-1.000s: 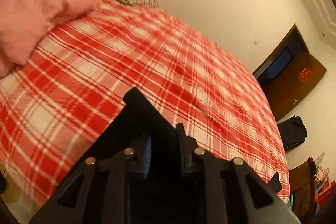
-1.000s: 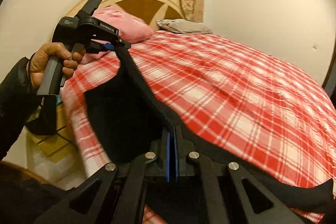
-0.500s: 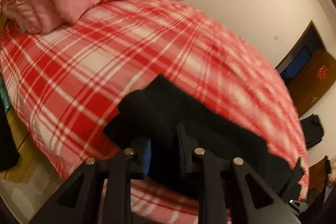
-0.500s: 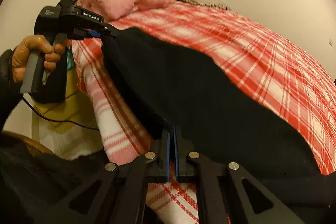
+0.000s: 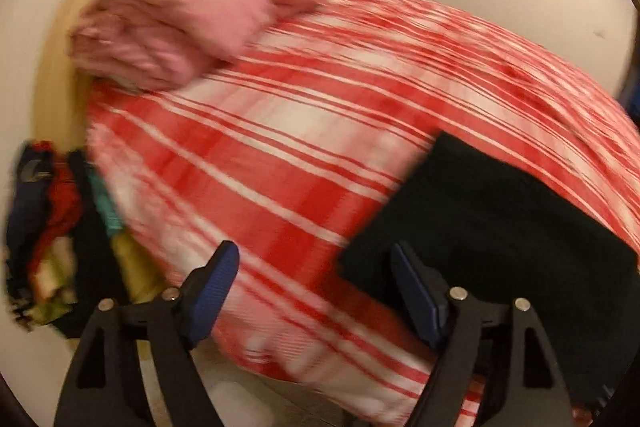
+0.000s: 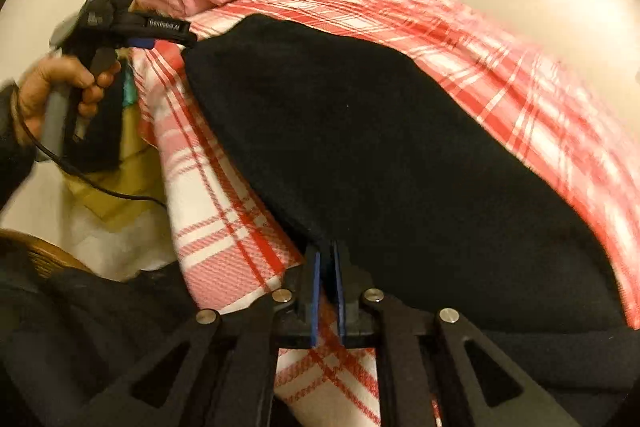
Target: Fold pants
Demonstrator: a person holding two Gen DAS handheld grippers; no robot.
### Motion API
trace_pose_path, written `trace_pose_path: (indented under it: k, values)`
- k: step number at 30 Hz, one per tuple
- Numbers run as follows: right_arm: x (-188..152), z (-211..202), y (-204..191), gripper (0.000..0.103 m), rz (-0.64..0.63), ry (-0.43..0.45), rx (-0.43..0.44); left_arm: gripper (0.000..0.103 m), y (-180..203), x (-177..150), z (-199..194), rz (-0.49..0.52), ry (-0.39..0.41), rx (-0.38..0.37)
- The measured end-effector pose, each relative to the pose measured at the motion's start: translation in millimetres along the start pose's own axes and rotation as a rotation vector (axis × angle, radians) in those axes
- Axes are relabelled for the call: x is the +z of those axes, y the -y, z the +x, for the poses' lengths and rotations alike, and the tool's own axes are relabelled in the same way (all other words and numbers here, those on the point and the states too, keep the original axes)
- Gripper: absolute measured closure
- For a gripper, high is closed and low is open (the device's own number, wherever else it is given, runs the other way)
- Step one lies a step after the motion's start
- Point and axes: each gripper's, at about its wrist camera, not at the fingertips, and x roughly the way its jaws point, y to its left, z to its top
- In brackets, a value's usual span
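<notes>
On the plaid bedspread [image 6: 224,227], flat matte black pants [image 6: 380,163].

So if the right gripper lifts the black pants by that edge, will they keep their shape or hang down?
Probably hang: the black pants drape limply over the bed edge. The thick-looking fabric seems unlikely to slip from the closed right gripper.

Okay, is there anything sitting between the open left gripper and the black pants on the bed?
Nothing visible. The left gripper is open just beside the pants, with only bare plaid bedspread between. The pink pillow lies farther up, near the headboard.
</notes>
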Motion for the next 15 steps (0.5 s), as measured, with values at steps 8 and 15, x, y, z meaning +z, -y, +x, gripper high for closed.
trace_pose_path:
  k: [8, 15]
  values:
    - [44, -49, 76, 0.075, 0.264, 0.175, 0.269, 0.022, 33, -3, -38, 0.023, 0.17, -0.097]
    - [91, -4, 121, 0.03, 0.275, 0.2, 0.322, 0.025, 80, -21, -8, 0.081, 0.101, -0.075]
